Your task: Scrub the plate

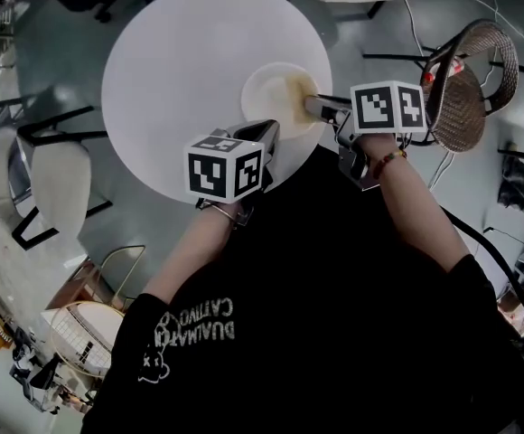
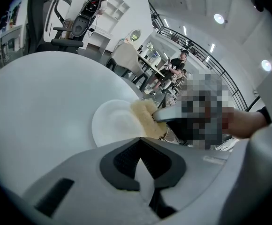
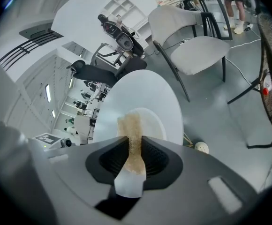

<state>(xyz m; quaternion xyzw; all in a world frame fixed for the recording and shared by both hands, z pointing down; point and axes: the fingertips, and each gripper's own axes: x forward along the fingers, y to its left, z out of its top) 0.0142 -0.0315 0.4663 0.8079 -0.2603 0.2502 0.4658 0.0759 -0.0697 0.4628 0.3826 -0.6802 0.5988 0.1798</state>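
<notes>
Plate (image 1: pixel 276 98) sits on the round white table (image 1: pixel 176 70), close to the table's near edge, twd the right side of that edge. R gripper (image 1: pixel 314 107) has its jaws clamped on a tan sponge (image 3: pixel 131 135), which sticks out fwd and lies on the plate's right part. L gripper (image 1: pixel 264 132) has jaws drawn together w/ nothing between them, tips at the plate's near-left rim. Whether they press on the rim or only hover just beside it I can't tell, since the jaws hide that spot.

Main risk, as I judge it: nothing grips the plate, so a scrub stroke pulled twd the near edge could slide it off the table. If L isn't bracing the rim, the plate may also spin or skate under the sponge. The sponge is pinched at its end only, so a hard push could fold it or drag it out of the jaws.
</notes>
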